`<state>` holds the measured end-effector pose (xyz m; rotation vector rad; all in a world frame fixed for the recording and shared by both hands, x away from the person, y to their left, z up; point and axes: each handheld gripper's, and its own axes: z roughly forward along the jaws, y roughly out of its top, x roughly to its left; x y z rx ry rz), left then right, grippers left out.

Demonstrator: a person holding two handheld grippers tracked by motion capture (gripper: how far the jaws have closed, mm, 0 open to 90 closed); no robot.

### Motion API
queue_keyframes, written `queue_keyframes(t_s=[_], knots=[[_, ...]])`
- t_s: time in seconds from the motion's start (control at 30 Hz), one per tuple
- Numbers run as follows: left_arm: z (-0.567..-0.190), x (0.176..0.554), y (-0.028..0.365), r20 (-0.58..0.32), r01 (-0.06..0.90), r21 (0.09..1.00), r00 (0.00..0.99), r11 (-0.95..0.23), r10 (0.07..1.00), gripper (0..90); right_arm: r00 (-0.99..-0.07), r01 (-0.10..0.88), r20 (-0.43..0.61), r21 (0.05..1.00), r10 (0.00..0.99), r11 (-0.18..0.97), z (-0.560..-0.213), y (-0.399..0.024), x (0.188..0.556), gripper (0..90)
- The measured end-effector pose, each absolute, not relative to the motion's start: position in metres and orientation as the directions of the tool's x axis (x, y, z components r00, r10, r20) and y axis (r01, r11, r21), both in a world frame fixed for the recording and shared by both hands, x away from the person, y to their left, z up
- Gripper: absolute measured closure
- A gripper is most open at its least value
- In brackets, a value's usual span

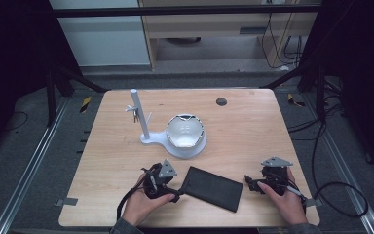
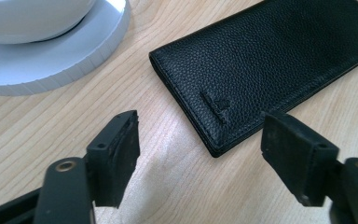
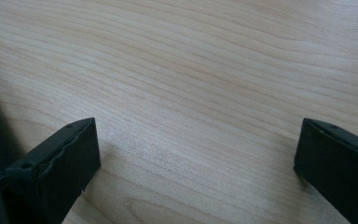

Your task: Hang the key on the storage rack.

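A long black leather wallet point(image 1: 212, 187) lies flat near the table's front edge, between my two grippers. My left gripper point(image 1: 177, 193) sits low at the wallet's left end and is open. In the left gripper view the wallet's point(image 2: 270, 56) near corner lies in the gap of the left gripper point(image 2: 200, 140), and neither pad presses on it. My right gripper point(image 1: 251, 184) rests just right of the wallet. It is open too, and in its own view the right gripper point(image 3: 196, 154) has bare wood between its jaws.
A white stand point(image 1: 175, 146) with a round base, an upright post point(image 1: 140, 114) with small pegs and a white bowl point(image 1: 185, 130) sits behind the wallet. Its base point(image 2: 51, 65) is close to the left gripper. A dark round hole point(image 1: 221, 102) marks the far table.
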<state>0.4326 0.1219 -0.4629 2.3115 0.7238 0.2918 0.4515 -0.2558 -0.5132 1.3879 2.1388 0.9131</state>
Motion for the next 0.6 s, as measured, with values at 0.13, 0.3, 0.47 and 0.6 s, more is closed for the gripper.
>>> queue_keyframes(t_s=[0.13, 0.3, 0.47, 0.6], knots=[[-0.465, 0.432, 0.121, 0.009, 0.421, 0.665, 0.821, -0.617, 0.570, 35.4, -0.420, 0.630, 0.000, 0.720, 0.908, 0.292, -0.512, -0.258, 0.451, 4.9], [-0.467, 0.431, 0.120, 0.006, 0.430, 0.650, 0.822, -0.627, 0.570, 50.2, -0.434, 0.550, 0.019, 0.798, 0.901, 0.248, -0.497, -0.265, 0.444, 16.2], [-0.468, 0.430, 0.122, 0.001, 0.429, 0.635, 0.831, -0.642, 0.556, 76.2, -0.451, 0.508, -0.006, 0.821, 0.893, 0.262, -0.490, -0.263, 0.441, 33.8], [-0.468, 0.429, 0.124, 0.011, 0.427, 0.616, 0.836, -0.662, 0.549, 89.8, -0.462, 0.510, -0.011, 0.815, 0.887, 0.276, -0.491, -0.262, 0.440, 36.8]])
